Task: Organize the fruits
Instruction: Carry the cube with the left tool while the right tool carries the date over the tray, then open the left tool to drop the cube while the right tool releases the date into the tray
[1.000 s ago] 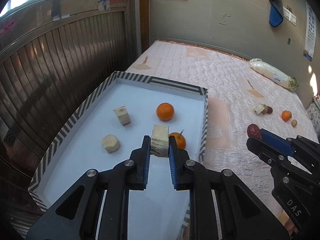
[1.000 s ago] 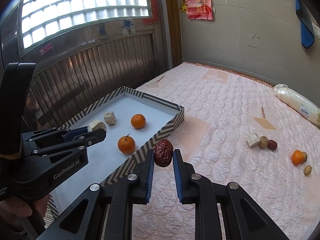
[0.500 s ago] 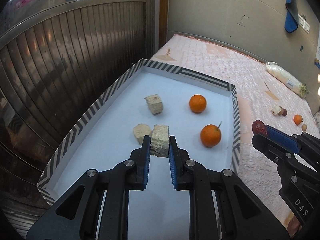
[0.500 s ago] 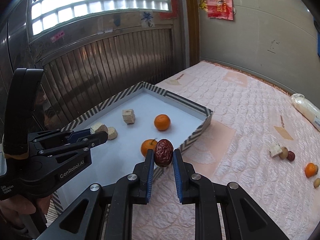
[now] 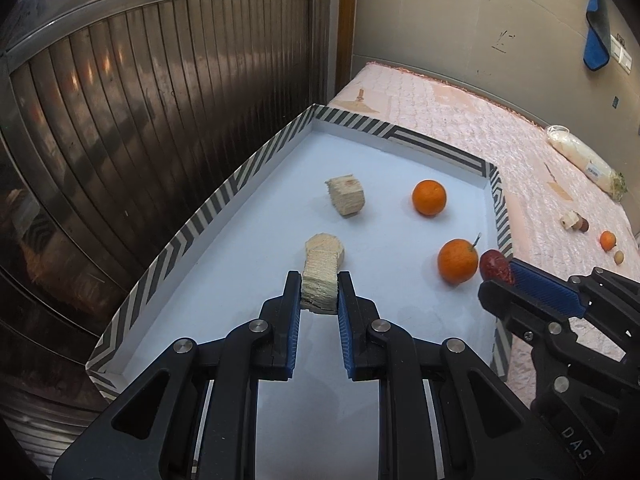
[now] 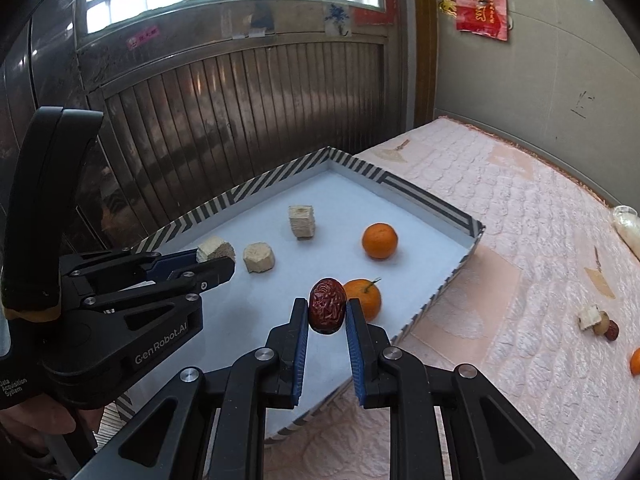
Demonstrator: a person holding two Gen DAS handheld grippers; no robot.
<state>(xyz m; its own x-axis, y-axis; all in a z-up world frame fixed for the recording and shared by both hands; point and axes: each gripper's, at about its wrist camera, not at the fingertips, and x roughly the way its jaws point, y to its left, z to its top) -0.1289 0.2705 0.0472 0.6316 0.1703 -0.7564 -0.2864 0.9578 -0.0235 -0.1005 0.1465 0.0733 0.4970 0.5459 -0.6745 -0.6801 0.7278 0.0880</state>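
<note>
- Fruits lie in two groups: some in a shallow tray [image 5: 256,168], some loose on the quilted pink mattress [image 6: 540,240] well off to the right.
- Tray: white floor, low walls striped black and white in chevrons, resting on the near left part of the mattress beside a ribbed metal door [image 5: 160,100].
- In the tray, two oranges: one plain orange [image 6: 379,240] toward the far right corner, one stemmed orange [image 5: 457,261] nearer the right wall.
- Also in the tray, two pale fibrous chunks, possibly cut sugarcane: a blocky chunk [image 5: 346,200] standing toward the far side and a rounder chunk [image 6: 259,257] nearer, apart from each other.
- Left gripper [image 5: 319,294]: its fingers are clamped on a third pale chunk [image 5: 319,286], held above the tray floor just in front of the rounder chunk.
- Right gripper [image 6: 327,312]: its fingers pinch a wrinkled red jujube [image 6: 327,306], dark and glossy, held over the tray's near right part, close by the stemmed orange.
- Loose on the mattress: a small cluster [image 6: 598,320] of a pale piece with a brown and a red fruit touching it, and a small orange [image 5: 607,240] with a tan round fruit [image 5: 619,257] just beside it.
- A clear bag [image 5: 580,160] of pale contents lies near the far wall.
</note>
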